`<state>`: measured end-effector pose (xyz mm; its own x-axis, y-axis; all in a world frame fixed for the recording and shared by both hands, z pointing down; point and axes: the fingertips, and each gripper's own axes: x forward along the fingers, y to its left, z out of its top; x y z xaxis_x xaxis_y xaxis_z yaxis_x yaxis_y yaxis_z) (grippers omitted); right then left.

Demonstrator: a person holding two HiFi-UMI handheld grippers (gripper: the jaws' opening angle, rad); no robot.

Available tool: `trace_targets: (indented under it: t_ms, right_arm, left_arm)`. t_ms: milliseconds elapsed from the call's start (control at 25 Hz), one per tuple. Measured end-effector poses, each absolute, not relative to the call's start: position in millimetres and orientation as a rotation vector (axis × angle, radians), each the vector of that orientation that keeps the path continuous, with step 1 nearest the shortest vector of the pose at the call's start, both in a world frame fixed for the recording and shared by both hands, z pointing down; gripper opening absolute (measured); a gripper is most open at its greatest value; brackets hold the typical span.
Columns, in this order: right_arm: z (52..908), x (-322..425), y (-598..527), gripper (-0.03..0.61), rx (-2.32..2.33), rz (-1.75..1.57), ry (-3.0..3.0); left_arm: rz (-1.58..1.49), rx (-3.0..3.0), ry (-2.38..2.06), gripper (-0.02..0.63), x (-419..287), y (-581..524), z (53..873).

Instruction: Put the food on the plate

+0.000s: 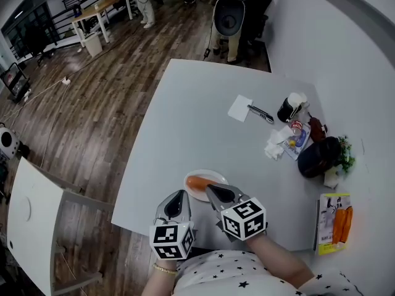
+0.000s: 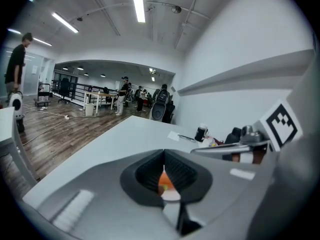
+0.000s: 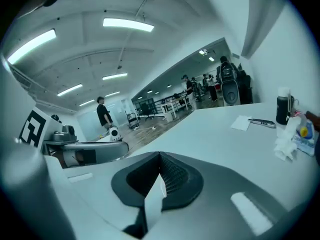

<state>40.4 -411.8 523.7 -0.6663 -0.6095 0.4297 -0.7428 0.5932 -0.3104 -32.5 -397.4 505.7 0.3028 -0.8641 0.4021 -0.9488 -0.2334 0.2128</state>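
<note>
Left tongs [image 1: 178,194] — jaws together, nothing between them, tips just left of the white plate [image 1: 217,174]. Right tongs [image 1: 210,189] — jaws pressed shut, empty, tips over the plate's near rim. Orange food [image 1: 197,182]: one piece, lying on the plate near the front edge of the grey table [image 1: 203,116].

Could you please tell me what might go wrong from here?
1. The right hand-held gripper, shut and empty, is right at the plate; a careless move could knock it or roll the orange food off.
2. The plate sits near the table edge, so a nudge might push it over.
</note>
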Motion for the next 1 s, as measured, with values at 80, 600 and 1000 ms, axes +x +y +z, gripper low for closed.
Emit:
trace_targets:
  t_ms: [80,600,1000]
  right_arm:
    - [518.7,41.7,-404.7,0.0,1.126,0.655,-2.554]
    - [505.1,34.3,-393.4,-0.002,1.125,0.546,-2.571]
    - [506.2,33.7,-391.2,-0.002,1.122,0.529,-2.56]
  left_arm:
    - [0.279,2.166,-1.614,0.008,-30.8,-396.1,505.4]
    - [0.282,2.165,-1.62,0.008,-28.8,-392.0,499.9]
    - [0.287,2.176,-1.595,0.008,-24.0,-393.1,503.6]
